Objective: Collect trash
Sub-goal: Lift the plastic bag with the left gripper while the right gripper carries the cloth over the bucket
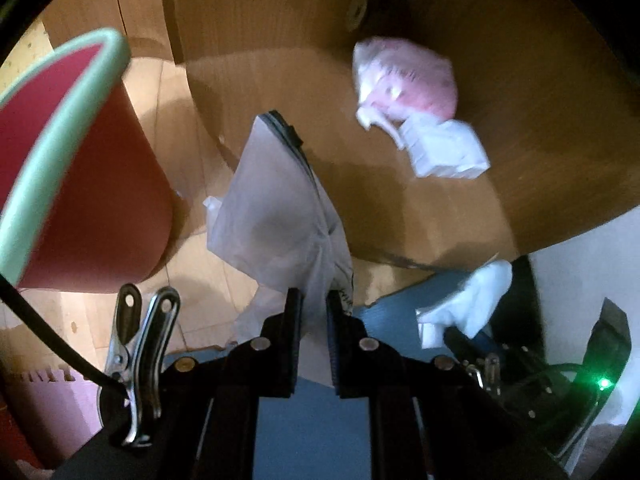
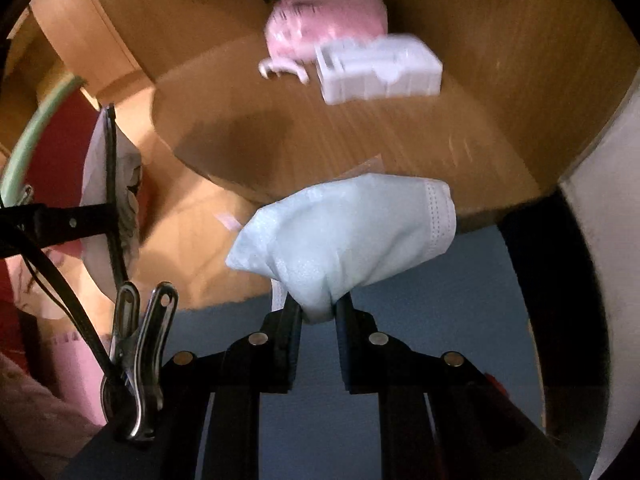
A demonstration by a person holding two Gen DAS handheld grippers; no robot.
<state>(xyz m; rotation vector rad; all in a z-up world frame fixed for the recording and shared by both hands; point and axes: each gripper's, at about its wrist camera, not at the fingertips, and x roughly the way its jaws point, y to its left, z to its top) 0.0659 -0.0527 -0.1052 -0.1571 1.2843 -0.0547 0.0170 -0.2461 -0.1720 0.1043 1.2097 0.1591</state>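
Gripped between the closed jaws of the left gripper (image 1: pixel 314 312) is a white zip bag (image 1: pixel 276 204), a thin plastic pouch with a dark zipper strip along its upper edge; it is pinched at one lower corner and fans out ahead of the fingers, off the wooden table (image 1: pixel 500 128). To its left a red bin with a pale green rim (image 1: pixel 60 160) is seen close by. Such film is judged very light, limp and a little slippery, so a hold well in from the edge or on the stiffer zipper strip would be safer. Further right on the table, a pink plastic bag (image 1: pixel 408 80) and a white packet (image 1: pixel 444 152) are left lying, touching each other and well apart from both tools. Clamped in the right gripper (image 2: pixel 318 312) is a pale blue face mask (image 2: pixel 344 236), bunched at one end between the pads and hanging forward above the table edge. Soft, light fabric of this kind is judged forgiving; no damage is expected from the pinch.
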